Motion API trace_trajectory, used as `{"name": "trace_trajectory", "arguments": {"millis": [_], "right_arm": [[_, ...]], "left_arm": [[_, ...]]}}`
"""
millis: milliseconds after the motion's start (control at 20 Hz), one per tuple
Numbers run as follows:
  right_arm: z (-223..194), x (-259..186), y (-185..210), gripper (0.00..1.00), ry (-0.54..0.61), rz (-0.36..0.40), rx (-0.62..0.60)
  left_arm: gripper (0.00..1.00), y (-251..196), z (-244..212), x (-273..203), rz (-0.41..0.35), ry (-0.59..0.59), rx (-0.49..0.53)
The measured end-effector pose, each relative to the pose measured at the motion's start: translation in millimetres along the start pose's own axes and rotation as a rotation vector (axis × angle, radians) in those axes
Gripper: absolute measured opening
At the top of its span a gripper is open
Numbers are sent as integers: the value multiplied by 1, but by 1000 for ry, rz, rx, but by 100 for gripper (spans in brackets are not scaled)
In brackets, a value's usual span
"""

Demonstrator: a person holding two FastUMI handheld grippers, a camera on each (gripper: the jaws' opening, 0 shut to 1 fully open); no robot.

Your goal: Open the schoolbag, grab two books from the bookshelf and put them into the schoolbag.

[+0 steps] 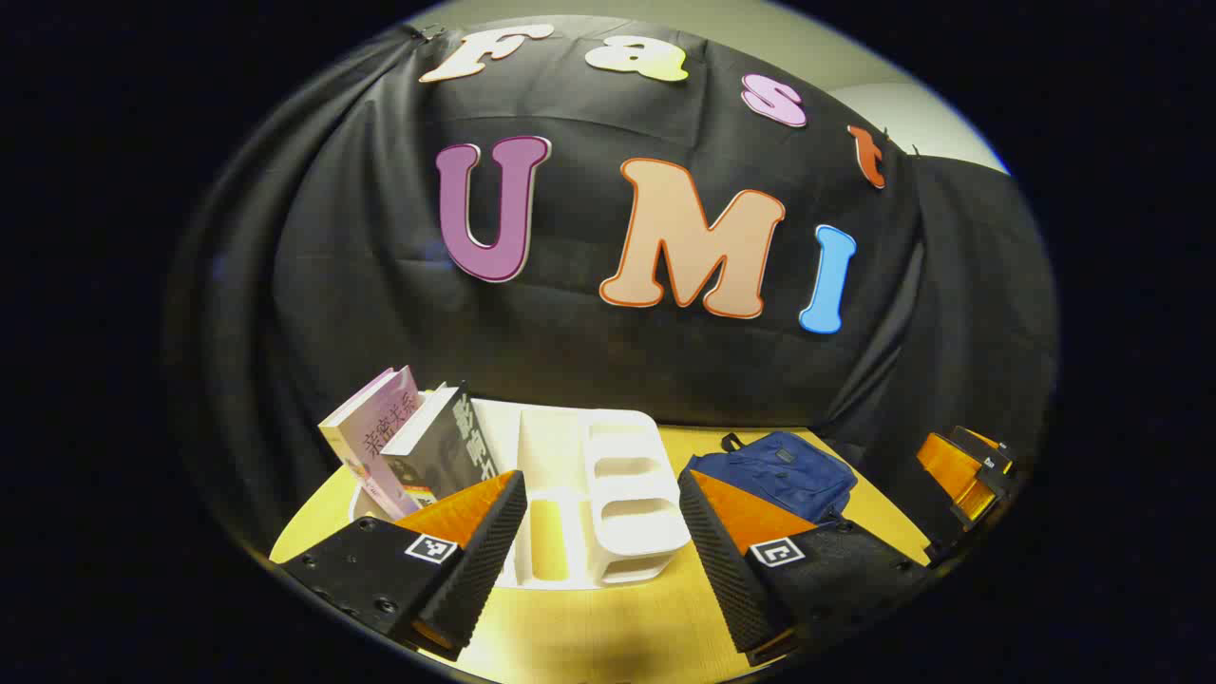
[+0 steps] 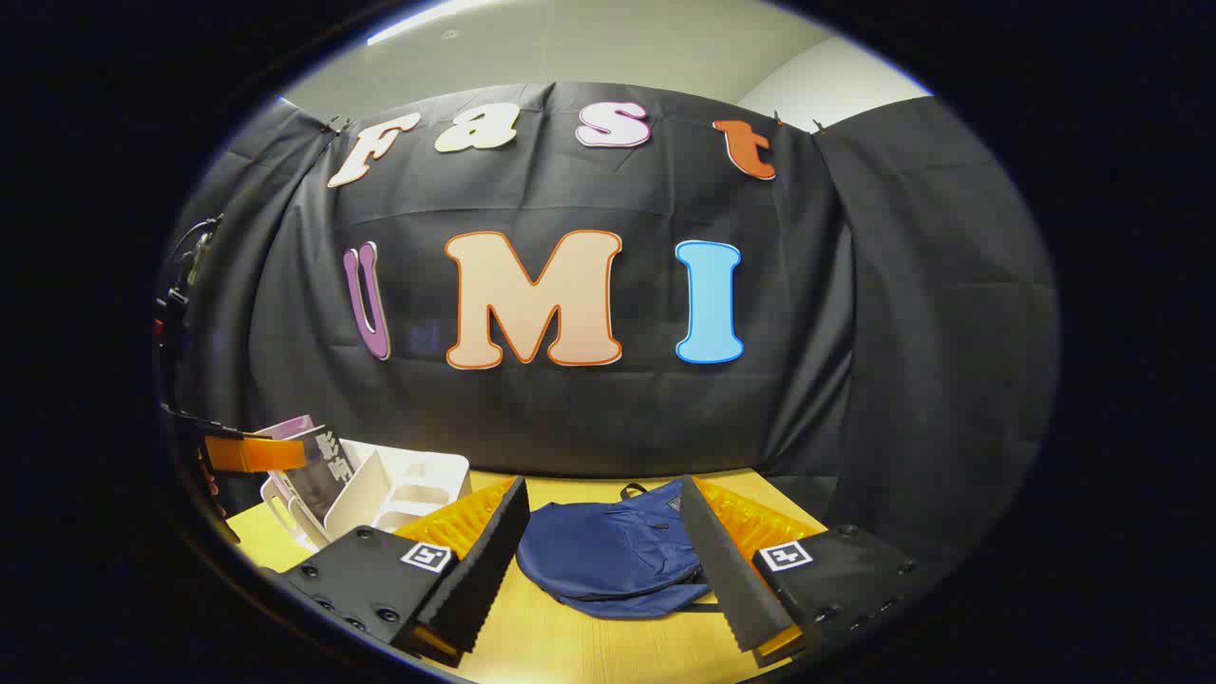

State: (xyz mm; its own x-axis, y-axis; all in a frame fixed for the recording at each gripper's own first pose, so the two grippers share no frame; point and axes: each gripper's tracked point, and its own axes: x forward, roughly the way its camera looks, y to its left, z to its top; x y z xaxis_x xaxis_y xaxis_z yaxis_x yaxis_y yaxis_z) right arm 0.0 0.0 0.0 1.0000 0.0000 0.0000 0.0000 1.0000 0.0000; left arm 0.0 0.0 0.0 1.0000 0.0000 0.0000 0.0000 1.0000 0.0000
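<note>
A dark blue schoolbag (image 2: 613, 556) lies flat on the yellow table, straight ahead of my open right gripper (image 2: 603, 556); its zip looks closed. In the left gripper view the schoolbag (image 1: 779, 470) lies at the right. A white bookshelf (image 1: 589, 494) stands ahead of my open left gripper (image 1: 598, 546). Two books lean in its left end: a pink one (image 1: 366, 432) and a dark one (image 1: 446, 446). The bookshelf (image 2: 389, 489) and books (image 2: 318, 461) also appear at the left of the right gripper view. The right gripper (image 1: 969, 465) shows at the far right of the left gripper view.
The yellow table (image 1: 608, 617) carries the shelf and bag, with bare wood in front of both. Black cloth closes off the back and sides. The other gripper's orange finger (image 2: 252, 454) pokes in at the left edge of the right gripper view.
</note>
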Motion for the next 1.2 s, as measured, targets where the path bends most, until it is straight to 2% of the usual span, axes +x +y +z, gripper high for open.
{"name": "trace_trajectory", "arguments": {"millis": [250,550,600,650,850,1050,1200], "right_arm": [[-3,1,-9,99,28,12,-2],[-8,14,-24,99,39,22,-15],[-7,14,-25,99,34,28,-18],[-10,15,-27,99,37,30,-26],[-14,22,-33,99,46,47,-46],[-27,30,-41,100,58,56,-137],[-41,39,-49,100,58,51,-305]], "left_arm": [[95,4,-3,2,48,11,-23],[96,-15,-9,8,34,29,-44],[92,-18,-8,9,32,26,-41],[95,-21,-7,9,32,27,-37],[95,-25,-5,8,52,22,-28],[95,-21,-6,-1,102,27,-30],[95,-9,-7,-11,160,36,-27]]}}
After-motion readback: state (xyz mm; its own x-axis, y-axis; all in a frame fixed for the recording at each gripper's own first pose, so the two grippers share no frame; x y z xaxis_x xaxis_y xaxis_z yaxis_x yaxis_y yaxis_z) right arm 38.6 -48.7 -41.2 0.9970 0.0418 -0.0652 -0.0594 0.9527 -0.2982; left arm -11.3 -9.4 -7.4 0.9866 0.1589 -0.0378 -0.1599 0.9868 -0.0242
